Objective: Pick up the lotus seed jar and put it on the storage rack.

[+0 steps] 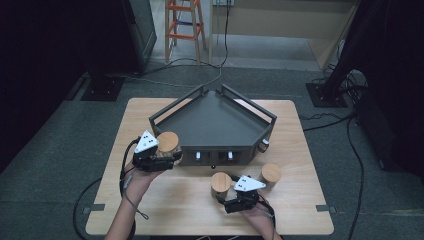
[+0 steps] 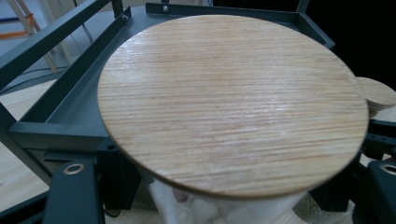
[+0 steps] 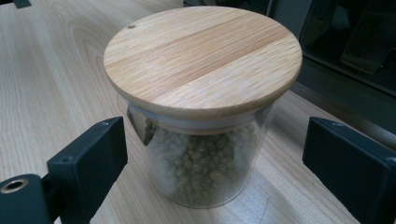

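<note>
The left gripper (image 1: 161, 159) had its jaws closed tight on a glass jar (image 2: 224, 205) with a round wooden lid (image 2: 233, 102) — pale, whitish pieces showed through the glass just below the lid's rim, between the two black jaws. Straight ahead of those jaws, touching or nearly so, stood the dark metal tray (image 1: 210, 122) with its railed sides, and the held jar sat at the tray's near-left corner.

The right gripper (image 1: 231, 199) had its jaws spread wide, one on each side of a second jar (image 3: 203, 163) filled with green lentil-like grains — neither pad touched the glass. That jar, capped by its own wooden lid (image 3: 201, 60), stood upright on the light wooden table (image 1: 165, 200) between the open jaws. Just beyond it lay the tray's front wall.

Off to the far side of the right gripper, a third jar (image 1: 271, 174) stood on the table, near the tray's front corner.
</note>
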Tool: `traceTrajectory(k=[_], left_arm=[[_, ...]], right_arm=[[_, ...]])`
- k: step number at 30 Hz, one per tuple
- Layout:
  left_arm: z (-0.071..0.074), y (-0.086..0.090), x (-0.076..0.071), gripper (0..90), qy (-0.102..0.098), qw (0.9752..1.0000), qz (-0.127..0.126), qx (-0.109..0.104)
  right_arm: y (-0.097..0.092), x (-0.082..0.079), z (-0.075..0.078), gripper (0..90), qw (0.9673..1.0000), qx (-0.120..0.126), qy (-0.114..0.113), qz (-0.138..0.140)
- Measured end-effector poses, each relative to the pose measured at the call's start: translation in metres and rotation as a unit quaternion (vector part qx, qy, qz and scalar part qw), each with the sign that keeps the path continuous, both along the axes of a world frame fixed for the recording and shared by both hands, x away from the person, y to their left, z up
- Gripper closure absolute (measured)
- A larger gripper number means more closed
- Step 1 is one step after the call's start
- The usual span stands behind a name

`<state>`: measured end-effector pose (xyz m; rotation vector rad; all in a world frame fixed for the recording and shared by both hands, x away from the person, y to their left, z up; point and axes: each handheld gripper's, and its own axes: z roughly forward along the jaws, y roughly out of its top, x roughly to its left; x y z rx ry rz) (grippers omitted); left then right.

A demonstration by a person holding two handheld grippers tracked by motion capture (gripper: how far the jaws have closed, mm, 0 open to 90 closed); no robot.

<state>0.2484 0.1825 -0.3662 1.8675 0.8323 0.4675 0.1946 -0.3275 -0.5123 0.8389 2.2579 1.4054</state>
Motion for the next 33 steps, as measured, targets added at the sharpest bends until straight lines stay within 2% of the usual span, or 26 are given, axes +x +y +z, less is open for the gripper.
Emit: traceTrajectory(k=[13,24,33], left_arm=[[0.012,-0.005,0.013,25.5,-0.009,0.9999,0.001,0.007],[0.014,-0.009,0.02,25.5,-0.013,0.9999,0.003,0.001],[0.017,-0.019,0.028,25.5,-0.014,0.9999,0.004,0.007]], right_arm=[[0.0,0.001,0.0,6.5,1.0,0.002,0.004,-0.004],[0.0,0.001,0.0,6.5,1.0,0.002,0.001,-0.003],[0.0,0.0,0.0,6.5,1.0,0.003,0.002,-0.005]])
